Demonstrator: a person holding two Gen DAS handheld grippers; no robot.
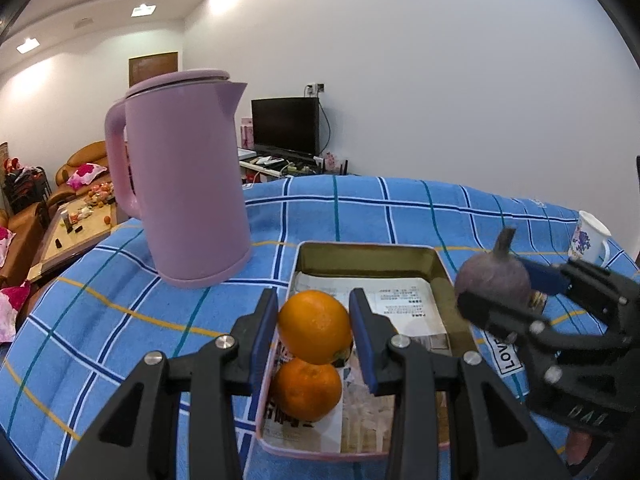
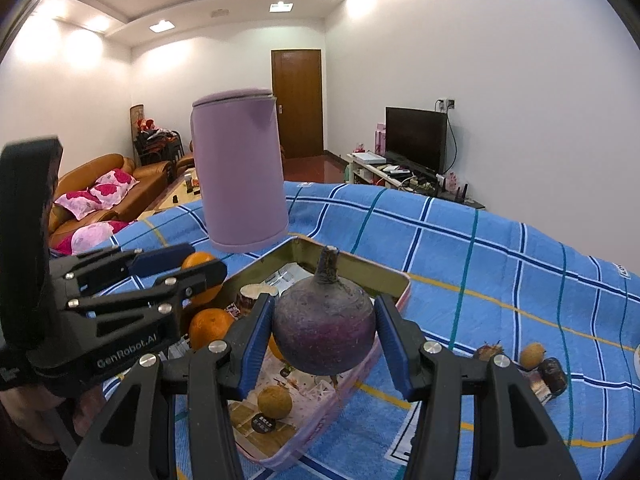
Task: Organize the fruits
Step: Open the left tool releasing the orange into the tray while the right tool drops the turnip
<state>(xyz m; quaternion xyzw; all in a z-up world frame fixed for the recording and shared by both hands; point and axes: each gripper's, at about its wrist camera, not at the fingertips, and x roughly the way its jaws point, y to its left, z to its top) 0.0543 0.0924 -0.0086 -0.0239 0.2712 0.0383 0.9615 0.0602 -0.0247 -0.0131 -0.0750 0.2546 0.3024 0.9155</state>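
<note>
The left gripper (image 1: pixel 314 330) is clamped on an orange (image 1: pixel 315 326) above the near end of a shallow metal tin (image 1: pixel 366 250), with a second orange (image 1: pixel 306 389) lying in the tin just below it. The right gripper (image 2: pixel 324 338) grips a purple turnip (image 2: pixel 325 334), stem at twelve o'clock, over the tin's right edge. A pink kettle (image 1: pixel 184 176) stands at ten o'clock on the blue checked cloth (image 1: pixel 400 208), beside the tin.
</note>
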